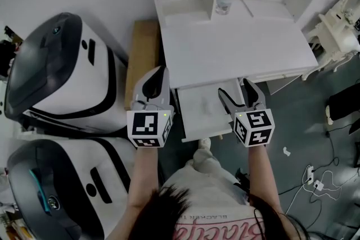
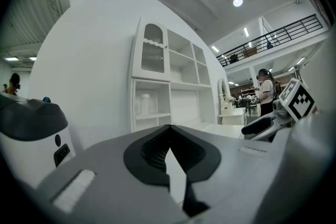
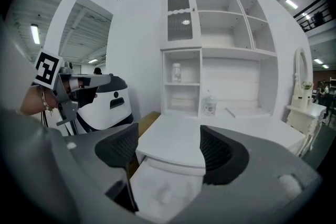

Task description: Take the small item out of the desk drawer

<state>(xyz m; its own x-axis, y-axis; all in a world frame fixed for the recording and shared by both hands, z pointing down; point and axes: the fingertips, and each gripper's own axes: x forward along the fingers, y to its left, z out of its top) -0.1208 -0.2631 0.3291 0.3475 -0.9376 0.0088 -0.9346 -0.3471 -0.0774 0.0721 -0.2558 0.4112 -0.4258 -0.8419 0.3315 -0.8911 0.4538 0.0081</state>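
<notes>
white on white makes this hard to read: the desk sits at twelve o'clock in the head view, and its drawer already stands pulled out toward the person. so the opening is done, to my eye; the reaching in, the grip and the lift out are all left. the small item is not in either gripper. i judge it lies in the drawer, where a faint pale lump on the floor in the right gripper view may be it, though it is too blurred to say for sure.

at nine o'clock of the drawer, just beside its edge, the left gripper points level along the side of the desk. its jaws are closed tip to tip in the left gripper view, with nothing between them and nothing touched.

at three o'clock, the right gripper hangs over the drawer's right half, tilted a little downward. its jaws stand spread wide, the dark pads well apart, and between them only the desk front and the open drawer show, some way off. it holds nothing and touches nothing as yet.
</notes>
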